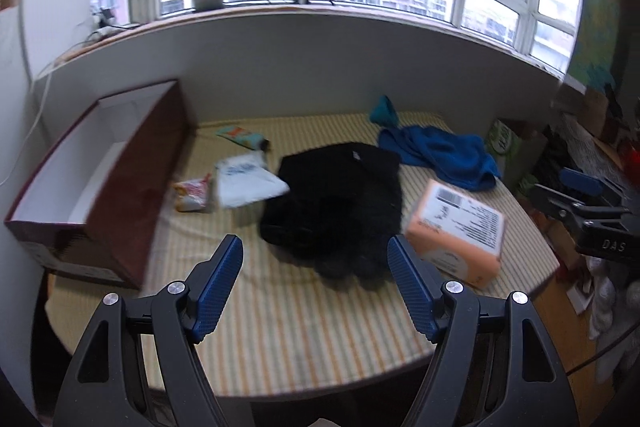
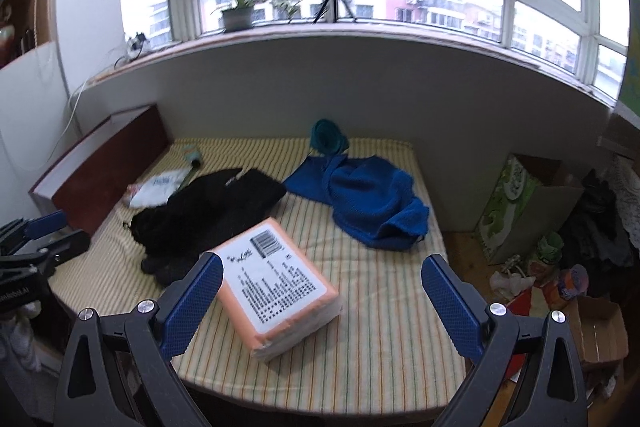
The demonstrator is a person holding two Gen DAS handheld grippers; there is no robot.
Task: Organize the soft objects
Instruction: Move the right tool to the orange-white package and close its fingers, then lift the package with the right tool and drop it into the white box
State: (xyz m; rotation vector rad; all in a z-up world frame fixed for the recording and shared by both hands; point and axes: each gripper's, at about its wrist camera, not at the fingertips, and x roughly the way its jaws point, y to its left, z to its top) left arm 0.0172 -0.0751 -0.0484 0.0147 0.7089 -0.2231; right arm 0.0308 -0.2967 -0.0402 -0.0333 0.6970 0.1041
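Note:
A black garment (image 1: 340,203) lies crumpled in the middle of the striped mat (image 1: 280,327); it also shows in the right wrist view (image 2: 208,215). A blue towel (image 1: 444,155) (image 2: 372,199) lies at the far right. An orange tissue pack (image 1: 460,231) (image 2: 276,279) lies near the front. My left gripper (image 1: 316,259) is open and empty, just short of the black garment. My right gripper (image 2: 324,283) is open and empty, hovering over the tissue pack; it also shows at the right edge of the left wrist view (image 1: 588,211).
An open dark red box (image 1: 100,179) stands along the mat's left side. A white packet (image 1: 244,183), a small snack packet (image 1: 192,193), a tube (image 1: 242,137) and a teal object (image 1: 384,111) lie on the mat. A green carton (image 2: 516,203) and clutter stand on the floor at right.

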